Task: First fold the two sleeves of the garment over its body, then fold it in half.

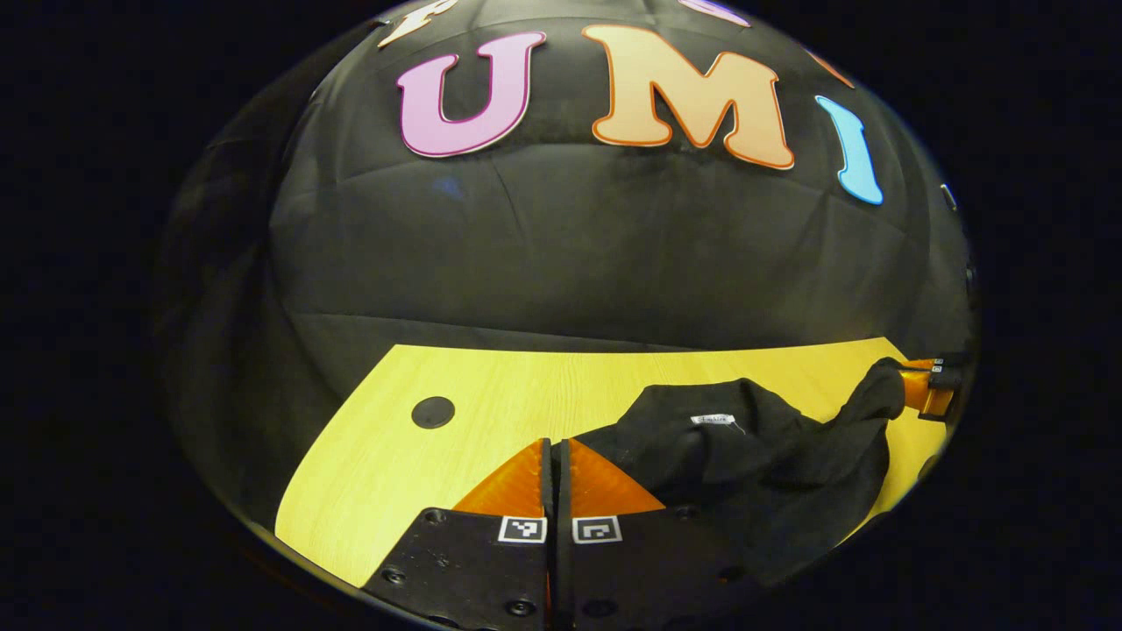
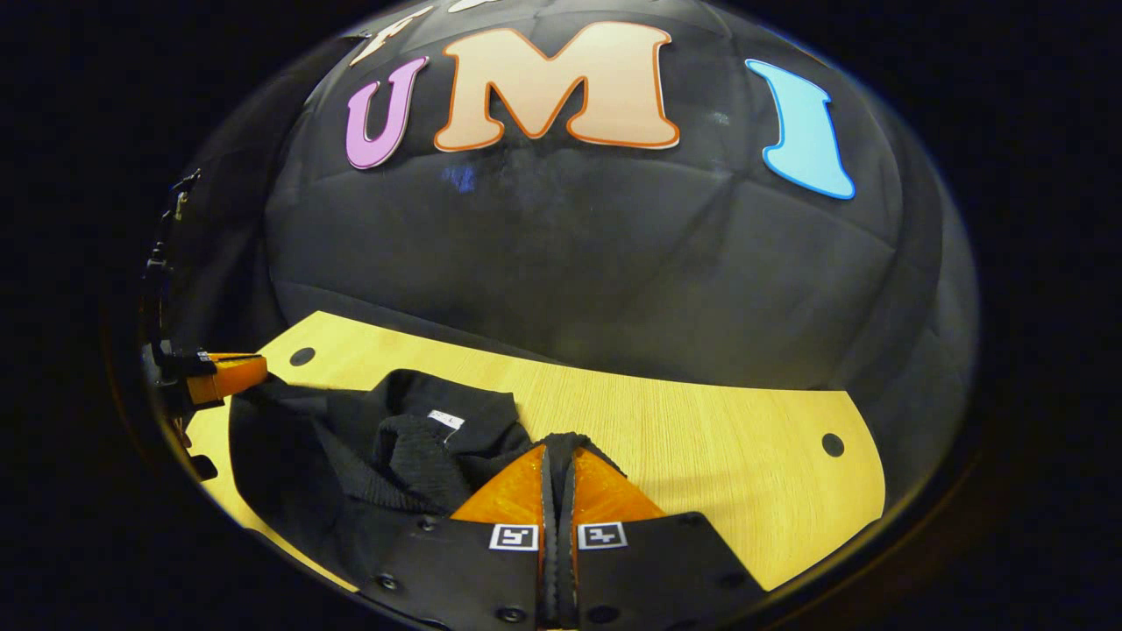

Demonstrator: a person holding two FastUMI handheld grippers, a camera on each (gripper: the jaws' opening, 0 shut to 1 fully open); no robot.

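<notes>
A black garment [image 1: 771,464] lies bunched on the yellow wooden table [image 1: 491,394], its white neck label [image 1: 714,419] facing up. My left gripper [image 1: 555,447] is shut at the garment's left edge, where the cloth runs up to its tips. In the right gripper view the garment [image 2: 351,456] spreads to the left, and a fold of it is pinched in my shut right gripper [image 2: 558,449]. The left gripper [image 2: 230,375] shows at the far left with cloth drawn to it. The right gripper [image 1: 925,390] shows at the far right, holding a raised corner.
The table [image 2: 719,438] has round dark holes, one on the left [image 1: 433,411] and one near the right end [image 2: 832,444]. Bare wood lies behind the garment up to the booth's black cloth wall [image 1: 561,254].
</notes>
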